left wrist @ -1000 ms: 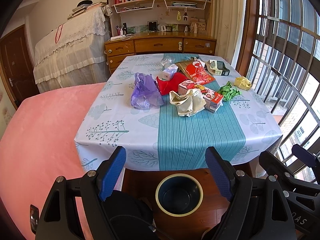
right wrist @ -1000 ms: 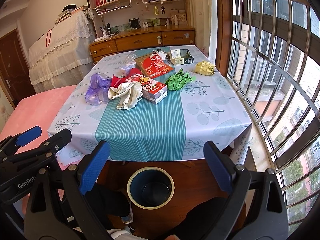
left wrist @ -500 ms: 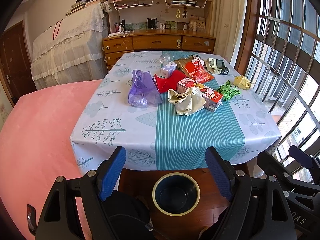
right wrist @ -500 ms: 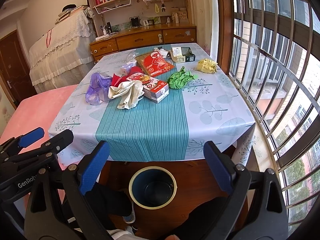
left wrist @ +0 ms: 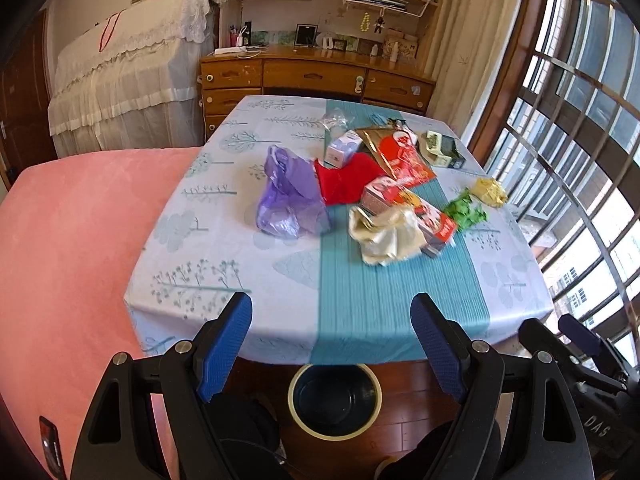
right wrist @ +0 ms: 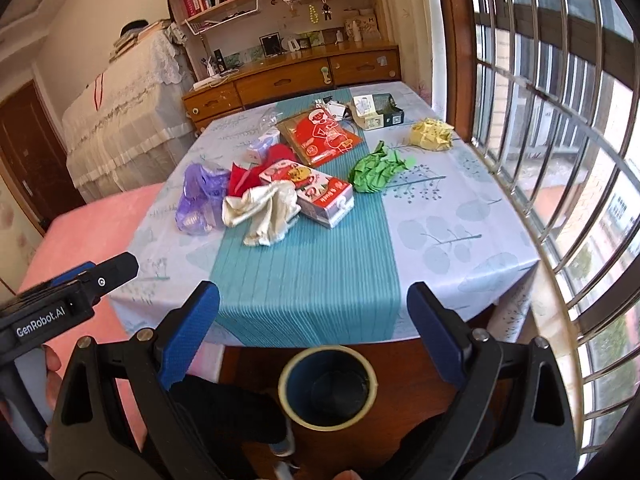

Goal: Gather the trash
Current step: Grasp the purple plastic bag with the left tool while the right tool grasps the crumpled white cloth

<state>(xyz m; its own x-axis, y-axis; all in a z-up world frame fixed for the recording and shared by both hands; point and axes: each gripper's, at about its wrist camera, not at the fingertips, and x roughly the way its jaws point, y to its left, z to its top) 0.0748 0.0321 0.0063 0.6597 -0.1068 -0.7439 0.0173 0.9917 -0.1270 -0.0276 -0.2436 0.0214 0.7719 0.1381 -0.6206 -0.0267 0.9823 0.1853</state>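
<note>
Both tools hang short of the table's near edge, empty. The left gripper [left wrist: 331, 336] has its jaws spread wide, nothing between the blue pads. The right gripper [right wrist: 313, 318] is likewise released and carries nothing. In the right wrist view the left tool shows at 8 o'clock, gripped by a hand [right wrist: 52, 384].

The trash sits in a loose cluster on the table [left wrist: 224, 256], around 12 to 1 o'clock of the left gripper, all well apart from both tools:
- purple plastic bag [left wrist: 290, 200], leftmost of the pile, slumped.
- red wrapper [left wrist: 346, 180] just beside it, partly under a printed carton [right wrist: 310, 196].
- cream crumpled bag [right wrist: 264, 210], nearest piece, touching the carton.
- green crumpled paper [right wrist: 376, 170] at 1 o'clock in the right wrist view; yellow crumpled paper [right wrist: 432, 134] beyond it, near the window side.
- flat red packet [right wrist: 322, 138] and a small dark box [right wrist: 378, 110] at the far end.

A bin [left wrist: 335, 398] stands on the floor at 6 o'clock, directly below the table edge and between the two tools. That placing looks deliberate: each piece can be pulled back and let fall with a short haul.

Judgement: nothing collected yet, as far as the dark inside of the bin shows; this is the approach. The cream bag is probably the first candidate, being closest. Soft bags will crush under the pads; the carton needs a wider bite.
</note>
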